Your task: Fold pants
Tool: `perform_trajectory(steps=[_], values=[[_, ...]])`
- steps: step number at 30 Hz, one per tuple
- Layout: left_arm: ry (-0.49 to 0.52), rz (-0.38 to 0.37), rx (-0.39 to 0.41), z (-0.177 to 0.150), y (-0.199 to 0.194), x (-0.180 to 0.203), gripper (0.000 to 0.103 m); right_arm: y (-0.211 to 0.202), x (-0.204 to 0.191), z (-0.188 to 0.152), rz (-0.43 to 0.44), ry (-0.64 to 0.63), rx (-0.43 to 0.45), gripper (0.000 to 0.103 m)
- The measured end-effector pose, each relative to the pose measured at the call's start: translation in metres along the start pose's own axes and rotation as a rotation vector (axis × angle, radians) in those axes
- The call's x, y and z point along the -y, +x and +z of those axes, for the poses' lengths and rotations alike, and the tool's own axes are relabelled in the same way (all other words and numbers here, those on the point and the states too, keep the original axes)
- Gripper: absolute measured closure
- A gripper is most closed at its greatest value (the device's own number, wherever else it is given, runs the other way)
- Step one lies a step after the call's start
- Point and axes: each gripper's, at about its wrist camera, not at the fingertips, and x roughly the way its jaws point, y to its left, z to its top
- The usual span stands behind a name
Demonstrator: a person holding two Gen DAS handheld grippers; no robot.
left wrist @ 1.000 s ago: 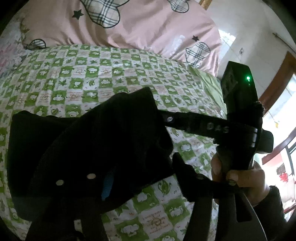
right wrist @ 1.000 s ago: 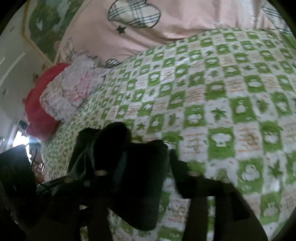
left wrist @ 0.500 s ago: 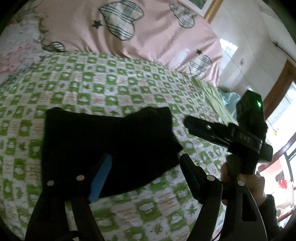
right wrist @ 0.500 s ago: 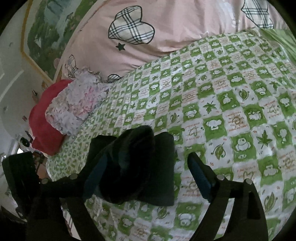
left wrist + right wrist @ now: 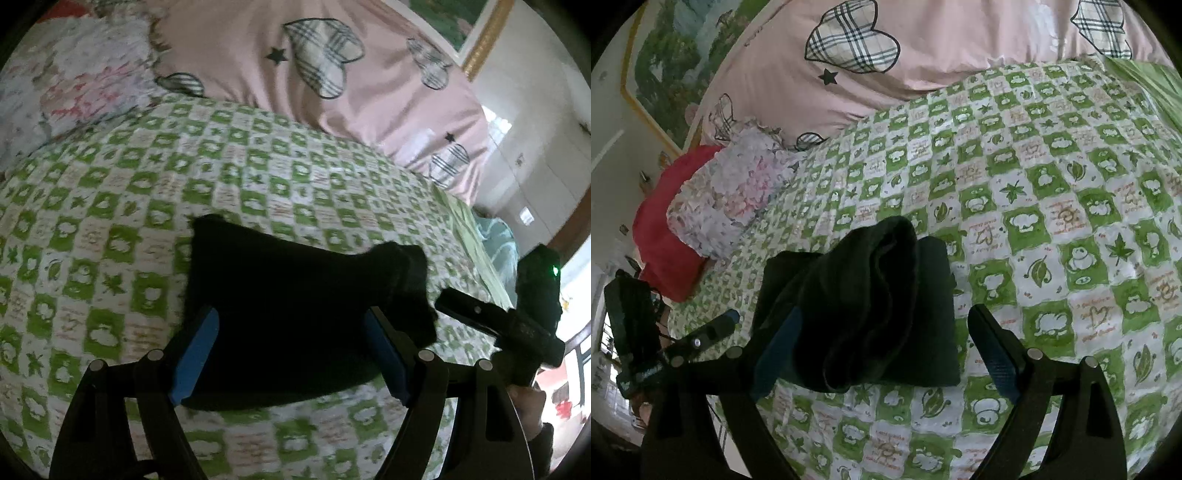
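Note:
The black pants [image 5: 295, 314] lie folded into a compact bundle on the green-and-white checked bedspread [image 5: 147, 192]. In the right wrist view the pants [image 5: 864, 310] show a rolled fold on top. My left gripper [image 5: 291, 354] is open, its blue-padded fingers straddling the near edge of the bundle, holding nothing. My right gripper [image 5: 886, 354] is open and empty, just in front of the bundle. The right gripper also shows at the right in the left wrist view [image 5: 517, 317], beside the pants. The left gripper shows at the left in the right wrist view [image 5: 683, 343].
A pink quilt with plaid hearts [image 5: 332, 74] lies at the back of the bed. A floral pillow [image 5: 727, 192] and a red pillow [image 5: 661, 236] sit at the left. The bed's edge and a doorway [image 5: 569, 236] are at the right.
Both grippers opened and let go of the pants, then drew back. The pants dropped from a lifted fold to lie flat in a bundle on the bed.

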Motion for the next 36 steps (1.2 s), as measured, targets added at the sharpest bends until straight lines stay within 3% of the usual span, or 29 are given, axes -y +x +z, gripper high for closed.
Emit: perform_trajectory(steps=[7,27,30,32,34,36], values=[[-0.058,0.014,-0.024,0.002,0.011,-0.030,0.022,0.014,0.003,-0.004,-0.006,0.022,-0.023,0.011],[-0.121,0.001,-0.106,0.009,0.063,-0.055,0.022,0.046,0.010,-0.010,-0.023,0.013,-0.090,0.011],[-0.130,-0.012,-0.118,0.010,0.071,-0.059,0.022,0.048,0.018,-0.011,-0.016,0.038,-0.096,0.015],[-0.131,-0.022,-0.126,0.010,0.075,-0.060,0.026,0.048,0.023,-0.013,0.014,0.059,-0.100,0.030],[-0.133,-0.051,-0.144,0.011,0.081,-0.060,0.043,0.049,0.024,-0.014,0.032,0.072,-0.109,0.032],[-0.157,-0.076,-0.154,0.012,0.085,-0.062,0.045,0.050,0.023,-0.014,0.038,0.079,-0.114,0.034]])
